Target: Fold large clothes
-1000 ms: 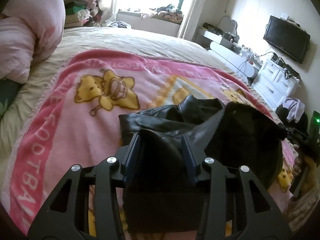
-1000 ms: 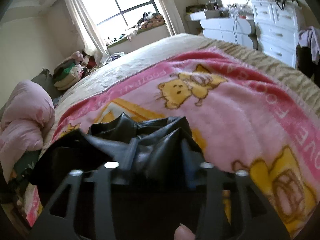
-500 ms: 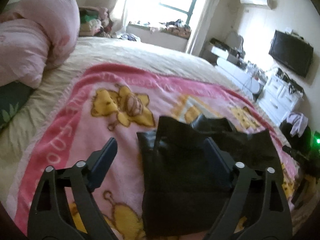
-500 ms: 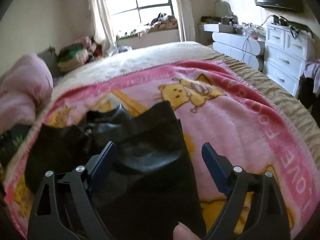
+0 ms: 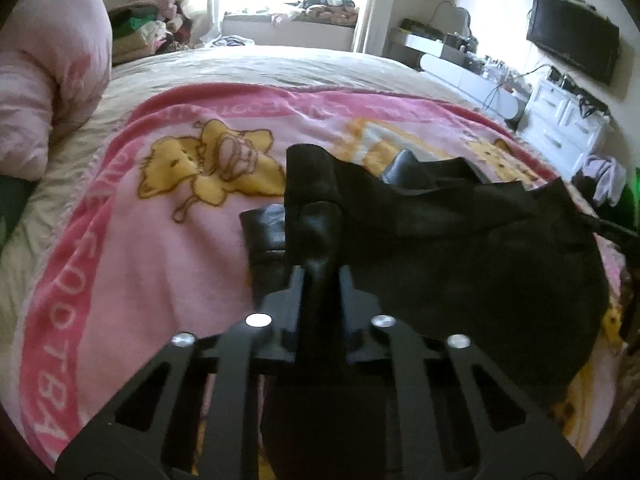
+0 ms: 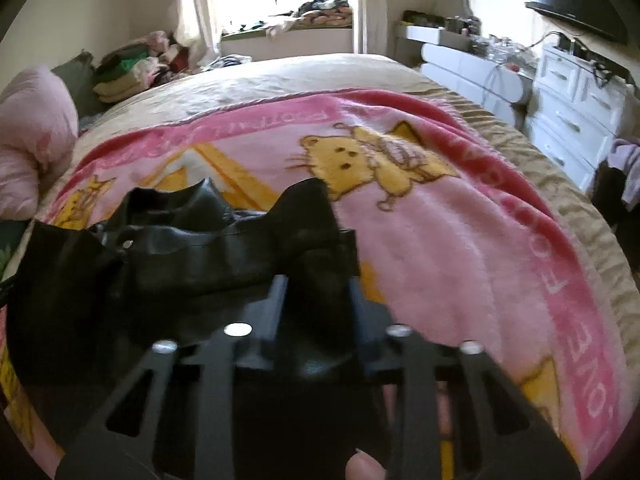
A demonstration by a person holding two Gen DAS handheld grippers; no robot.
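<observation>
A black leather jacket (image 5: 460, 248) lies bunched on a pink cartoon-bear blanket (image 5: 160, 248) spread over the bed. My left gripper (image 5: 320, 272) is shut on a raised fold at the jacket's left edge, and the fabric stands up between its fingers. In the right wrist view the jacket (image 6: 180, 256) spreads to the left over the same blanket (image 6: 460, 240). My right gripper (image 6: 316, 284) has its jaws closing on a bunched fold at the jacket's right edge, with the fabric pinched between them. A person's fingertip (image 6: 360, 468) shows below the right gripper.
A rolled pink duvet (image 5: 44, 80) sits at the bed's left. A pile of folded clothes (image 5: 148, 28) lies by the window. To the right of the bed stand white drawers (image 5: 568, 128) under a wall television (image 5: 572, 36). The bed's beige edge (image 6: 560, 184) runs close on the right.
Half a second ago both grippers stood wide open over the flattened jacket. Both have since sunk and closed, each pinching up a fold at its own edge of the jacket.
</observation>
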